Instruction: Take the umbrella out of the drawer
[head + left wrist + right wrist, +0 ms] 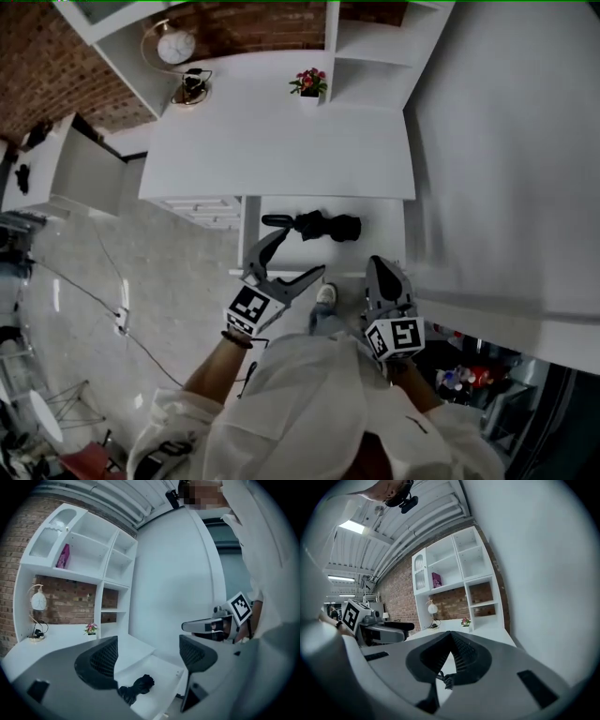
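Note:
A black folded umbrella (315,225) lies across the open white drawer (382,217) under the desk. My left gripper (302,251) hovers just in front of the drawer's near edge, jaws spread wide and holding nothing. In the left gripper view the umbrella (136,689) lies below and between the open jaws of the left gripper (149,641), still some way off inside the drawer (161,671). My right gripper (381,262) hangs at the drawer's right front corner, jaws closed together. In its own view the right gripper (451,633) is shut and holds nothing.
The white desk top (272,141) carries a small flower pot (309,84), a round clock (175,45) and a lamp base (191,90). A tall white panel (506,169) flanks the drawer on the right. Cables run over the tiled floor (112,281) at left.

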`<state>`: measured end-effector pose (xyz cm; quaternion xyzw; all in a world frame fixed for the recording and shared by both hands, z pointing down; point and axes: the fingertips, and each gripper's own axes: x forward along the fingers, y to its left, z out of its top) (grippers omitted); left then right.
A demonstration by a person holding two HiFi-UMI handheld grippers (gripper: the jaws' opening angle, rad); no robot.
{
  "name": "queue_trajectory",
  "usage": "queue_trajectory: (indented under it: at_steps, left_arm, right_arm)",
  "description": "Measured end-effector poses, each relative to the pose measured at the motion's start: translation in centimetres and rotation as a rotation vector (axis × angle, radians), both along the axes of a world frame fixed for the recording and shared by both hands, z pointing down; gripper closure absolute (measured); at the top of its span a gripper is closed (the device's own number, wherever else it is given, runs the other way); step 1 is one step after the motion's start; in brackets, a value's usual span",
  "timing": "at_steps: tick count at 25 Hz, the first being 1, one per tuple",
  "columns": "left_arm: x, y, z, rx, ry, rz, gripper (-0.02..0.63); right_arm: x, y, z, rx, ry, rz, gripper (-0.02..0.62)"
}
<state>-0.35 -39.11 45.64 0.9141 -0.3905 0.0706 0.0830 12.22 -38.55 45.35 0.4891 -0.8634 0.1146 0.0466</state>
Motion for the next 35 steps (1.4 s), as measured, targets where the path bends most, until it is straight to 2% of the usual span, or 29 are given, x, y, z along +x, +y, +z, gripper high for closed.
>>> queue_trajectory:
  at_steps: [9, 16, 25, 30, 35]
  left_arm:
    - [3.2, -6.2, 5.5, -0.024, -0.201, 0.134, 0.204]
    - [2.9, -8.6, 9.8, -0.110, -0.204, 0.186, 0.204]
    - [5.2, -10.3, 17.8, -0.140, -0.344, 0.430, 0.204]
    - [6.0, -11.2, 22.6, -0.170, -0.448, 0.538, 0.204]
    - [7.4, -11.4, 28.3, -0.180, -0.562, 0.699, 0.204]
  right_arm:
    - [0.1, -6.9, 4.6, -0.084, 0.010, -0.069, 0.578]
    - [-1.0, -9.6, 8.6, -0.154, 0.045, -0.061, 0.578]
    - [-1.5, -11.7, 15.1, -0.290, 0.084, 0.050, 0.578]
    - [-1.6, -12.7, 17.8, -0.347, 0.106, 0.119, 0.578]
    - [-1.3, -13.9, 21.3, -0.392, 0.124, 0.165, 0.578]
